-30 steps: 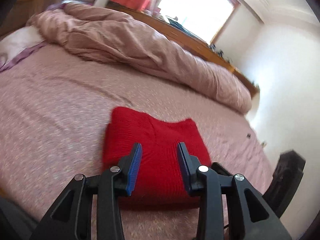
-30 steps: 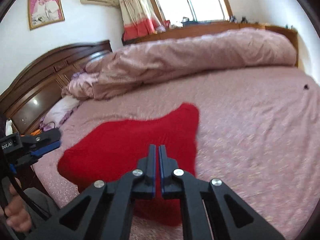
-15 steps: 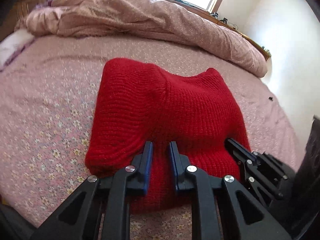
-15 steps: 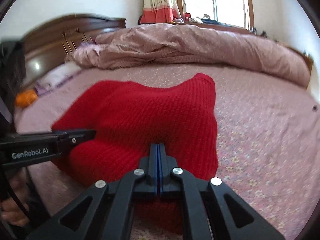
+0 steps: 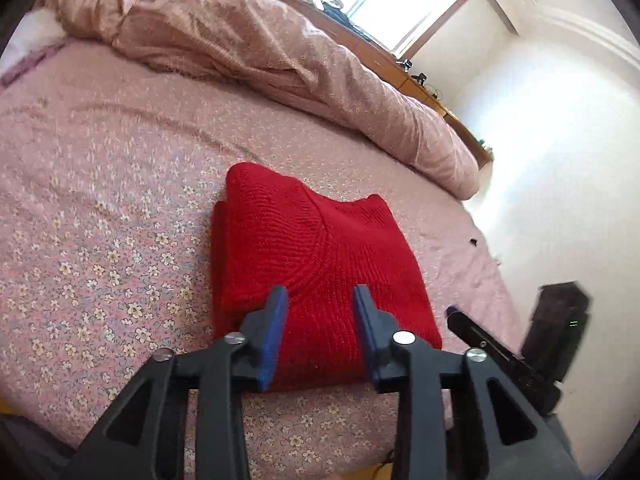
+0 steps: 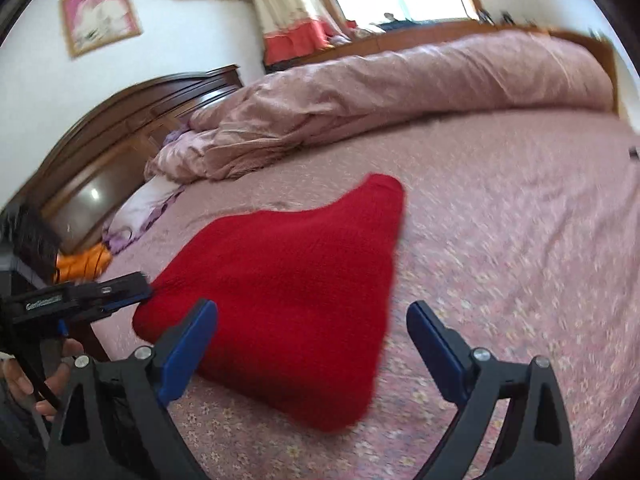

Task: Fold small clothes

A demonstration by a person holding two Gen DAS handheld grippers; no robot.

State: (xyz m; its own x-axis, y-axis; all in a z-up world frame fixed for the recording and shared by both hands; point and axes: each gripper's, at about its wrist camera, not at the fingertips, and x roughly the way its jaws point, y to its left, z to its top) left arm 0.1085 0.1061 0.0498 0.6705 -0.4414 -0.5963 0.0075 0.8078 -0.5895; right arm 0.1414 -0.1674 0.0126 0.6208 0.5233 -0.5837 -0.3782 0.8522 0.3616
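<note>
Left wrist view: left gripper [image 5: 320,300] with jaws apart, holding nothing, poised over near edge of sweater [image 5: 316,264].
Right wrist view: right gripper [image 6: 312,320] spread wide, empty, above the sweater's near right corner; picture blurred.
Sweater: red knit, folded into a compact stack, flat on the bed [image 5: 100,184] near its front edge, within easy reach of both grippers.
Duvet [image 5: 256,44]: bunched along far side, well apart from the sweater, leaving room to fold.
Judgement: fold looks near done; open jaws suggest release, or readiness for a last tidy.
</note>
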